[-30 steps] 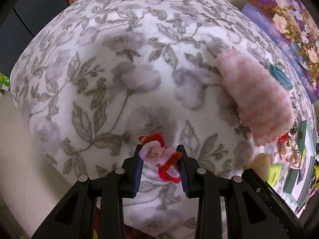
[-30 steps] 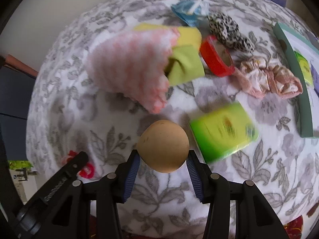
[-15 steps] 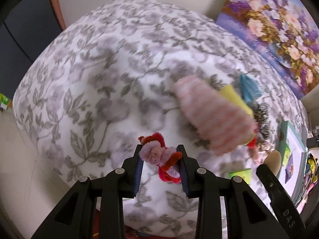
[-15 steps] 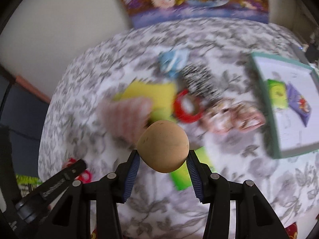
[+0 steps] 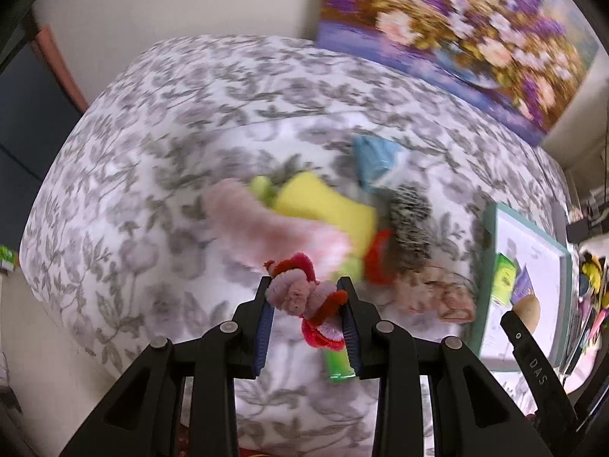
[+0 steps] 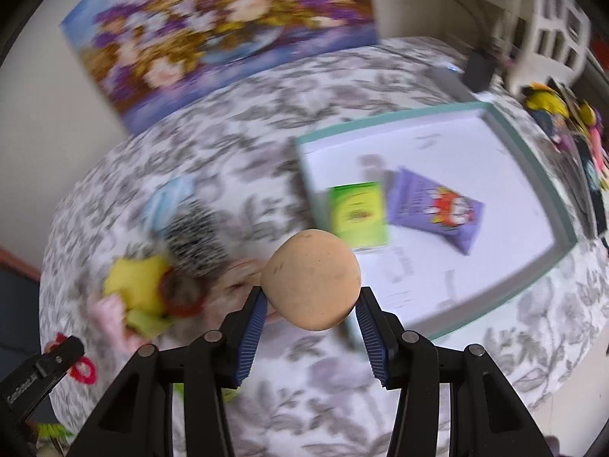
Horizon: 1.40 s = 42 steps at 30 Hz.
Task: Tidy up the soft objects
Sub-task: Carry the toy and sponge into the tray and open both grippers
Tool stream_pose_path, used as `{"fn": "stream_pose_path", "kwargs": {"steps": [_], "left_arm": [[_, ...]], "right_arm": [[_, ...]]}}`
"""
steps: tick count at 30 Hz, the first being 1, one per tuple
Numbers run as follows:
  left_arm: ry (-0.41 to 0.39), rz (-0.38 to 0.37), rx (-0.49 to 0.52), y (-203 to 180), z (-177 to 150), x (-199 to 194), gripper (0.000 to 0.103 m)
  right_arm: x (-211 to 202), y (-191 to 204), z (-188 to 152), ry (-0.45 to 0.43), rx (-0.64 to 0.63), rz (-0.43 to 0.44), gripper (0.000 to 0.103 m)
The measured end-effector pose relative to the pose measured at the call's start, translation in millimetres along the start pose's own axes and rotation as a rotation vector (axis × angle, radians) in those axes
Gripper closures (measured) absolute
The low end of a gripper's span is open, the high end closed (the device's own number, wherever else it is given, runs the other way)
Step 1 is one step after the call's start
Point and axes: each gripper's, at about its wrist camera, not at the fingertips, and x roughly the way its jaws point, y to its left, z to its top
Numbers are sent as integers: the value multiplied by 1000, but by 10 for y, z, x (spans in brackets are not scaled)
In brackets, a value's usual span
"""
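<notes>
My left tongs (image 5: 307, 318) are closed on the fuzzy pink-and-red toy (image 5: 304, 297), its blue pads pressing both sides. The toy's long axis runs on a slant, the pink head end up and toward my left finger, the red ruffled end down and toward my right finger, hanging a little below the pads. It is held above the floral blanket (image 5: 152, 152).

My right tongs (image 6: 310, 314) are clamped narrow on the tan foam egg (image 6: 311, 278). Its long axis lies roughly across the gap from pad to pad, and most of its bulk bulges up past the fingertips.

Ahead of my left tongs and a little to the right lies a blurred pile: a pink striped cloth (image 5: 266, 228), a yellow sponge (image 5: 327, 205), a blue pouch (image 5: 375, 163), a spotted black-and-white piece (image 5: 411, 209) and a red ring (image 5: 380, 262).

Ahead and right of my right tongs sits the teal-rimmed tray (image 6: 533, 144), flat on the blanket, holding a green packet (image 6: 357, 213) just beyond the egg and a purple packet (image 6: 434, 209) beside it, farther right. The pile is off to the left of these tongs. A flower painting (image 6: 220, 26) leans at the far wall.
</notes>
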Motion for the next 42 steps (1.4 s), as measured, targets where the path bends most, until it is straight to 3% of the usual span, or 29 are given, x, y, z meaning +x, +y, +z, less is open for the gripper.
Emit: {"fn": "stream_pose_path", "kwargs": {"steps": [8,12,17,26,34,37,38,39,42], "left_arm": [[22,0,122,-887,-20,57,69],[45,-75,164,-1376,-34,102,68],[63,-119,240,-1981,-155,215,68],[83,-158,293,-2390,-289,396,68],[85,-172,333,-2527,-379,454,68],[82,-176,354,-2559,-418,448,55],[82,-181,359,-2569,-428,444,40],[82,-187,362,-2574,-436,437,33],[75,-201,363,-2569,-447,415,31]], "right_arm": [[56,-739,216,-9,181,-85,52],[124,-968,237,9,252,-66,52],[140,-1300,339,-16,301,-111,52],[200,-1922,496,-31,418,-177,52],[198,-2127,558,-25,438,-162,52],[119,-2144,573,-41,434,-150,50],[89,-2151,577,-47,433,-142,50],[74,-2157,584,-52,432,-139,50],[34,-2160,590,-56,423,-138,50]]}}
